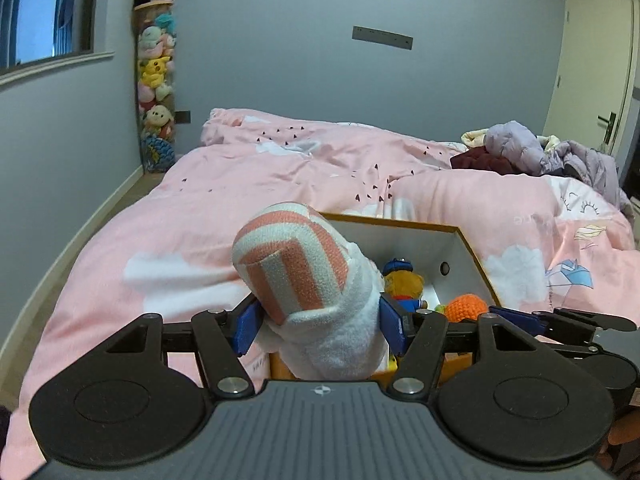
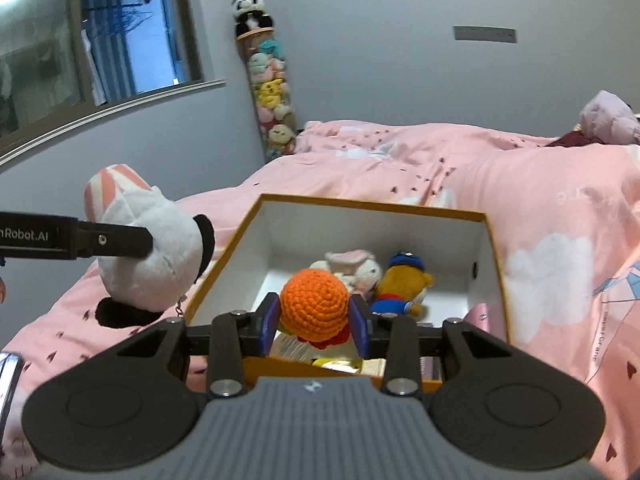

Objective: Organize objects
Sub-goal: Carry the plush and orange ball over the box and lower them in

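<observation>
Orange crochet ball (image 2: 314, 304) pinched by the right gripper (image 2: 316, 322) at lower centre, above the box (image 2: 494, 264); left gripper (image 1: 318, 322) clamps the white plush (image 1: 320, 308), both apparently poised for sorting.

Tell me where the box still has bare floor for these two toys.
Box: bare white floor along the far wall and left wall. Bear and pink-eared bunny crowd the right middle; the near end holds packets. Outside, the bedspread beyond lies open.

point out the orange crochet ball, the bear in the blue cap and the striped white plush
orange crochet ball (image 2: 313, 305), right wrist view, front face
bear in the blue cap (image 2: 404, 284), right wrist view, head
striped white plush (image 1: 296, 276), left wrist view, striped part
</observation>
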Action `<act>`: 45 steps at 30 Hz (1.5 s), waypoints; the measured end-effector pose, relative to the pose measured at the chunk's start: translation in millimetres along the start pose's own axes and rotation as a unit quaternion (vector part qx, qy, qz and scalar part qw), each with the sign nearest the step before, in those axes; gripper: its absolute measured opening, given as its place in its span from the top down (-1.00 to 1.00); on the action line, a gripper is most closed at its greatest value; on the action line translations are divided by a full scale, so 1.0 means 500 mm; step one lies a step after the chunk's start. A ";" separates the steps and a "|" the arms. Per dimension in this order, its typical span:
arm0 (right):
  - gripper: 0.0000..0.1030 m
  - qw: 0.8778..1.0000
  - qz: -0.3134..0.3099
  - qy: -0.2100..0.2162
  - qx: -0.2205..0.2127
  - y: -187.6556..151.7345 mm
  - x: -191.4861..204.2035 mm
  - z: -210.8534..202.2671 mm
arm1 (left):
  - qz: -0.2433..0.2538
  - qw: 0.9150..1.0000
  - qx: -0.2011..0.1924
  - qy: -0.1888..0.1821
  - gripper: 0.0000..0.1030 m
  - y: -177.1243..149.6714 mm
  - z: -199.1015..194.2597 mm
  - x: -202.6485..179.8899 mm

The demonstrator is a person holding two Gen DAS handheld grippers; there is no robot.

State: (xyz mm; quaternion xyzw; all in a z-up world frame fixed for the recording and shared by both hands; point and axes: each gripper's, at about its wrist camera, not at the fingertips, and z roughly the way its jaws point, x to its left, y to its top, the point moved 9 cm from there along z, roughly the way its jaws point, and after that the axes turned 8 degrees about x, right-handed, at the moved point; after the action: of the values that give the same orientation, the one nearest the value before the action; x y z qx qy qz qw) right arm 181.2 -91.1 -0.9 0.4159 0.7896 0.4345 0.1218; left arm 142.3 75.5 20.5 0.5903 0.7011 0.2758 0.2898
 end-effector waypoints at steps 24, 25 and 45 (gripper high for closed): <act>0.23 0.998 0.041 -0.006 0.044 -0.039 -0.058 0.080 | 0.155 0.979 0.117 0.056 -0.39 -0.054 0.262 -0.049; 0.23 0.998 0.042 -0.006 0.045 -0.040 -0.060 0.081 | 0.149 0.980 0.124 0.053 -0.39 -0.058 0.271 -0.044; 0.28 0.997 0.045 0.008 0.058 -0.022 -0.067 0.107 | 0.008 0.999 0.050 -0.018 -0.40 -0.026 0.157 0.003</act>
State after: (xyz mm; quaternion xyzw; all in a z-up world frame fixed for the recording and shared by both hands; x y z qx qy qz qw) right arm 225.5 -88.3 -46.9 0.4537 0.7949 0.3964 0.0715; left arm 190.8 78.7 -42.1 0.6146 0.7040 0.2322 0.2698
